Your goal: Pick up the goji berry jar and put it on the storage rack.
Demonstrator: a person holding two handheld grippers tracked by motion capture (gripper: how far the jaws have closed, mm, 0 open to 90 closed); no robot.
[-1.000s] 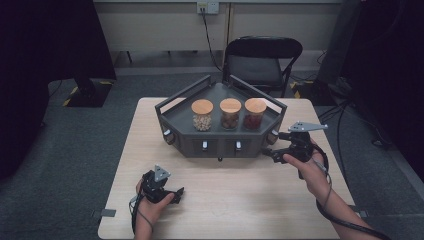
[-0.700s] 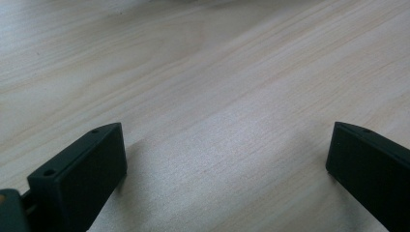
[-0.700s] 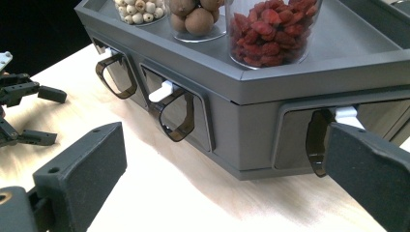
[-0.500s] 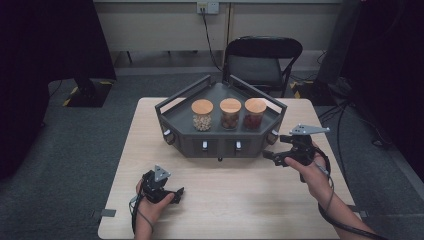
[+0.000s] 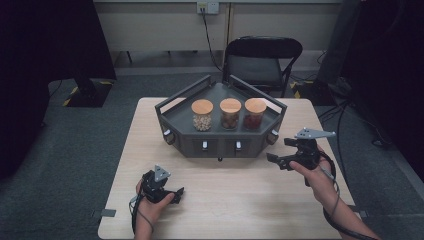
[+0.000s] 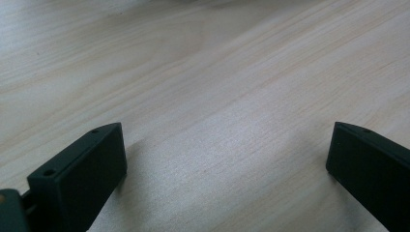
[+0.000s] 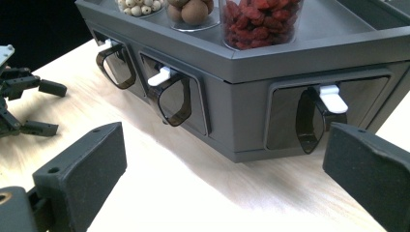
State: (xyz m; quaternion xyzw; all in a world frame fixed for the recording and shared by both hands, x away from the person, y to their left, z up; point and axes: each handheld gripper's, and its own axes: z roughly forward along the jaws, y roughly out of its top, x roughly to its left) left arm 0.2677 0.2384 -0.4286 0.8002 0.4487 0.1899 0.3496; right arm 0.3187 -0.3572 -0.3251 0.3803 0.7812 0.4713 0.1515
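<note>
A dark grey angled rack (image 5: pixel 220 141) stands at the table's far middle. On it are three wooden-lidded jars: pale beads (image 5: pixel 202 116), brown balls (image 5: pixel 230 114), red pieces (image 5: pixel 255 114). My right gripper (image 5: pixel 278 150) is open beside the rack's right front corner, jaws pointing left. In the right gripper view its jaws (image 7: pixel 225 154) stand wide apart before a drawer with a dark handle and white tab (image 7: pixel 316 116), not touching it. My left gripper (image 5: pixel 176 192) rests low at the near left, open over bare wood (image 6: pixel 225 154).
Two more drawer handles (image 7: pixel 169 94) line the rack's front faces. The table (image 5: pixel 240 200) is light wood, its front edge close to both hands. A black chair (image 5: pixel 262 62) stands behind the table. Cables trail from both grippers.
My right gripper has come slightly lower and nearer the person beside the rack's right corner. The left gripper has stayed where it was.
</note>
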